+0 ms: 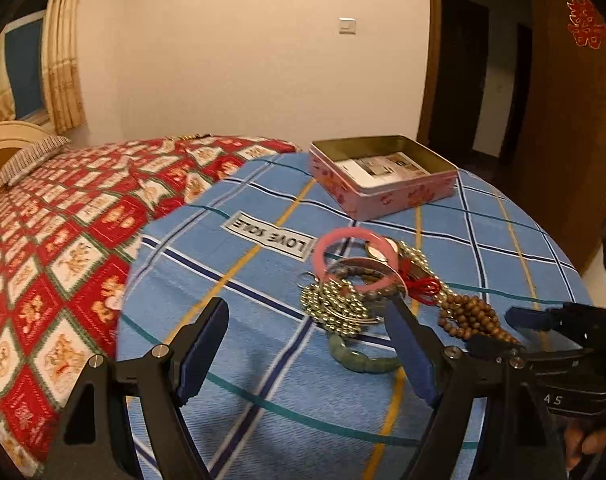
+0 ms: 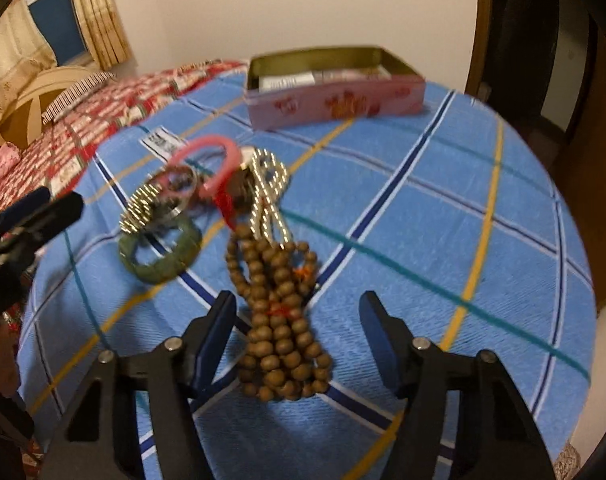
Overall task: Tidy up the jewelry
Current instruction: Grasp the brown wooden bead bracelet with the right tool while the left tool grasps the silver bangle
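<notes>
Right tongs [image 2: 299,344] partly apart, straddling the brown bead string [image 2: 281,316] at frame bottom centre; pads not pressing it. Left tongs [image 1: 307,344] wide apart, holding nothing, over the jewelry pile [image 1: 355,280] mid-frame on the blue checked desk [image 1: 243,360]. Pink tin [image 1: 387,178] sits upper right.

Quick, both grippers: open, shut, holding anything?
Left gripper: open, holding nothing, jaws wide near the jewelry pile.
Right gripper: open, brown bead strand lies between the fingers, not gripped.
</notes>
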`<state>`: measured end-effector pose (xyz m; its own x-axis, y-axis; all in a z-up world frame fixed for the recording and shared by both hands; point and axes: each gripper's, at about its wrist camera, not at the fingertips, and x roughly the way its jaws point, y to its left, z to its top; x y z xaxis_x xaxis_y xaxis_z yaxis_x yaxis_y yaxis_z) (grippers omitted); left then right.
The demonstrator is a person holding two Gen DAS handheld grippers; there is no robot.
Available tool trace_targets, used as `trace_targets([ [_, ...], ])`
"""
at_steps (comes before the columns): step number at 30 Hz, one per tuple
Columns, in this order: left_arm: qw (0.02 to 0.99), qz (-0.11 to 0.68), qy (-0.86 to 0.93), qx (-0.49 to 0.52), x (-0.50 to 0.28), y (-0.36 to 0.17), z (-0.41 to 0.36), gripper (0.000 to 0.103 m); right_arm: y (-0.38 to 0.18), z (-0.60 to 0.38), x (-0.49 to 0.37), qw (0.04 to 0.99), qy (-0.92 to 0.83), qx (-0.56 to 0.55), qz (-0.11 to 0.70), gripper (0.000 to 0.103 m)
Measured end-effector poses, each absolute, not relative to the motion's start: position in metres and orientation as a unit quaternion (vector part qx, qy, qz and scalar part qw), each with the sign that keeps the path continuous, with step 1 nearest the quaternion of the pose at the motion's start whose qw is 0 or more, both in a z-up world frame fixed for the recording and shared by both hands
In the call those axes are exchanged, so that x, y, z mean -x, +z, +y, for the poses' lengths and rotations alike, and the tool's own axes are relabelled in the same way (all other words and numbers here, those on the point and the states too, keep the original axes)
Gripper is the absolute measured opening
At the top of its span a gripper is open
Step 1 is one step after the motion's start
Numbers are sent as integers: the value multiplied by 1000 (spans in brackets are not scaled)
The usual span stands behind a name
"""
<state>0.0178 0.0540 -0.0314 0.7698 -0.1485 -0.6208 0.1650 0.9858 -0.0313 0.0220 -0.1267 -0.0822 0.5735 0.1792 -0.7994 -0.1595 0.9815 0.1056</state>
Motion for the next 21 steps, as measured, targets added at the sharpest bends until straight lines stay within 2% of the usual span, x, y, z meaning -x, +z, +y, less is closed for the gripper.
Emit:
trace_targets([
  [1, 939, 333, -89, -10, -19, -33, 53, 80, -80, -127, -21, 889, 96, -7, 447, 66],
  [3, 936, 337, -99, -8, -20, -33, 50, 80, -79, -126, -21, 890, 101, 6, 445, 55],
  [5, 936, 335, -107, -12, -21, -33, 47, 80, -81, -122, -25, 888, 97, 24, 448, 32],
  [10, 937, 326, -124, -19, -24, -29, 43, 80, -73, -136, -26, 888, 112, -17, 446, 23],
  [19, 930, 321, -176, 8, -37, -23, 36, 80, -23, -162, -15, 922, 111, -64, 365, 23],
  [20, 929, 320, -185, 9, -37, -23, 35, 79, -21, -164, -15, 924, 108, -66, 361, 23],
  [21, 927, 320, -195, 13, -38, -24, 34, 71, -20, -166, -16, 926, 104, -68, 357, 23],
])
